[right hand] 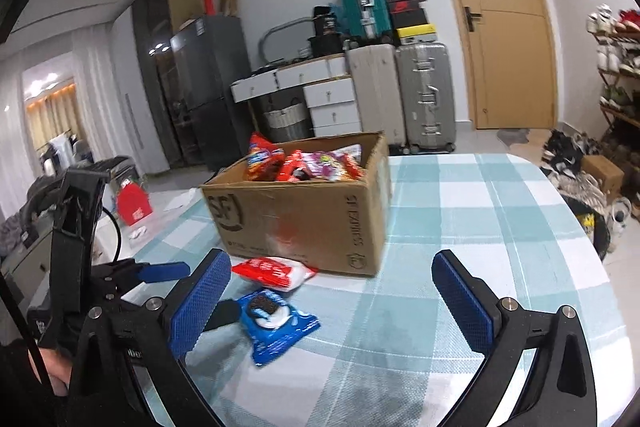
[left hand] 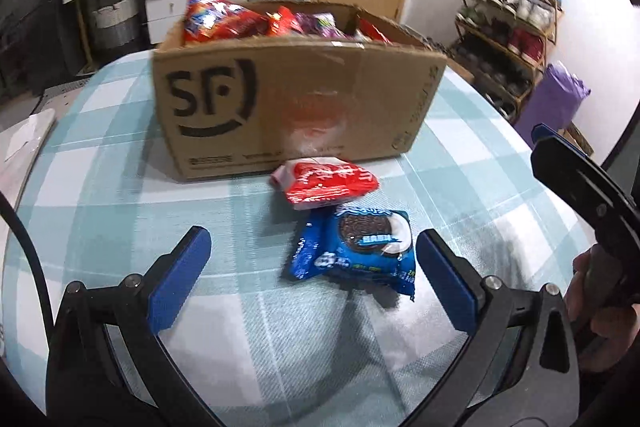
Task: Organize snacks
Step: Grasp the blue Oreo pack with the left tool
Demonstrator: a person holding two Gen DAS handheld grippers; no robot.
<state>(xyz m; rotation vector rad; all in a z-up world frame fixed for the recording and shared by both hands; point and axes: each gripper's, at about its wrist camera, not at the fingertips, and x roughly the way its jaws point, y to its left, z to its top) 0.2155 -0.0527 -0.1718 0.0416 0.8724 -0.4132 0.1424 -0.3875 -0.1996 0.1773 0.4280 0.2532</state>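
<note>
A brown cardboard box (left hand: 304,107) (right hand: 304,223) stands on the checked tablecloth (left hand: 100,179) (right hand: 460,227), holding several red and purple snack packs (left hand: 224,19) (right hand: 304,163). In front of it lie a red snack pack (left hand: 326,185) (right hand: 272,271) and a blue cookie pack (left hand: 356,251) (right hand: 276,323). My left gripper (left hand: 312,267) is open, its fingers on either side of the blue pack and a little nearer than it. My right gripper (right hand: 332,291) is open and empty, to the right of both packs; its left finger hides part of the blue pack.
The right gripper's body and a hand (left hand: 600,299) show at the left view's right edge. Beyond the table stand suitcases (right hand: 424,95), a white drawer unit (right hand: 320,95), a wooden door (right hand: 504,27) and a shoe rack (left hand: 508,27). The table's right edge (right hand: 600,251) drops to a cluttered floor.
</note>
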